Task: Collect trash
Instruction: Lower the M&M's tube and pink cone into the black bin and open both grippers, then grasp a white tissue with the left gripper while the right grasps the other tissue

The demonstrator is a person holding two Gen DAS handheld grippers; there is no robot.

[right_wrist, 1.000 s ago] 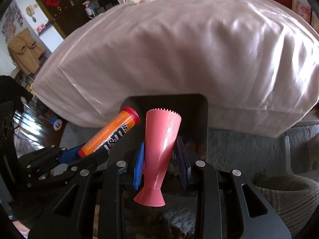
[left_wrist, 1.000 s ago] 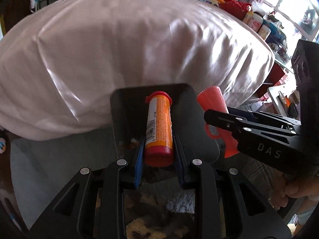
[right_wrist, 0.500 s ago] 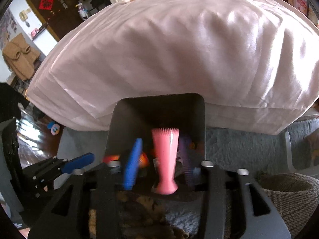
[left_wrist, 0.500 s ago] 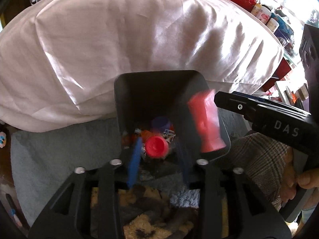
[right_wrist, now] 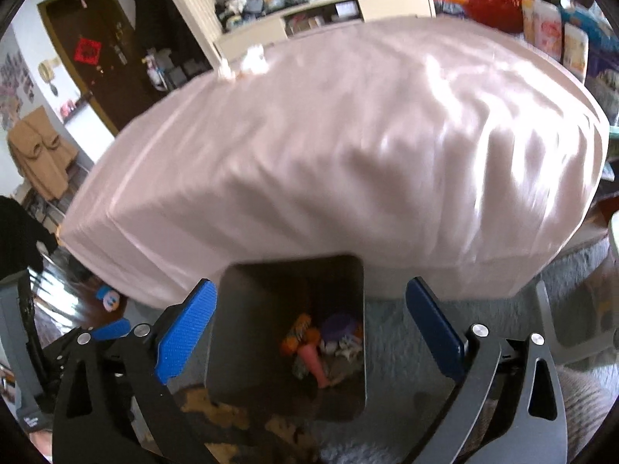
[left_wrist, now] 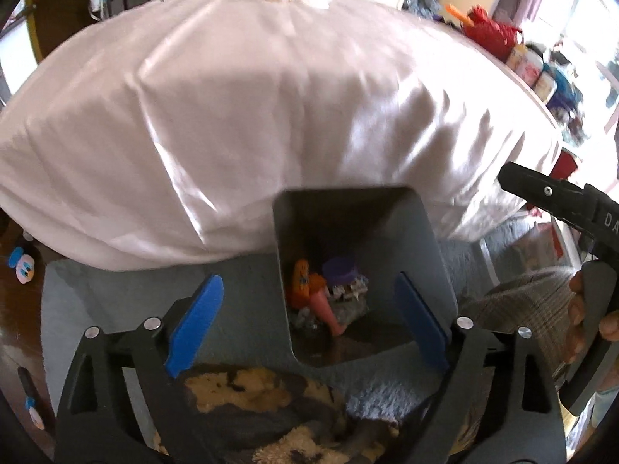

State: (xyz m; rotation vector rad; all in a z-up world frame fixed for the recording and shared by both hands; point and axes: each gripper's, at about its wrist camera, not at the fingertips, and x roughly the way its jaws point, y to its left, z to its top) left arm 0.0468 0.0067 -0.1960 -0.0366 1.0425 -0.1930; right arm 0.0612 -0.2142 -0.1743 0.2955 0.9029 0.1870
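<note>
**Observer:** What are you seeing now?

**Operator:** I'm opening both claws over the dark bin (left_wrist: 433, 247). The left gripper (left_wrist: 309, 328) is spreading its blue pads (left_wrist: 195, 324) wide, with nothing between them. A second ago it was clamping the orange candy tube (left_wrist: 301, 284); that tube is now lying down in the bin, ahead of the claw and below it.

**Observer:** And the right?

**Operator:** It's doing the same. The right gripper (right_wrist: 309, 332) is releasing, jaws swinging apart and empty. The pink cone-shaped piece (right_wrist: 314, 361) it was pinching is now resting at the bin's bottom, touching the tube and just beside a purple cap (right_wrist: 340, 326) and some crumpled wrappers (right_wrist: 350, 348).

**Observer:** So both drops are landing?

**Operator:** I'm judging yes: both pieces are sitting inside the walls, not on the grey rug (left_wrist: 116, 309) around it. Both hands are also lifting away from the opening.

**Observer:** What's left?

**Operator:** Beyond the claws, across the pink bed cover (right_wrist: 348, 154), I'm spotting white crumpled scraps (right_wrist: 251, 60) at the far edge. Those are probably the next pieces, though I'm only guessing.
</note>
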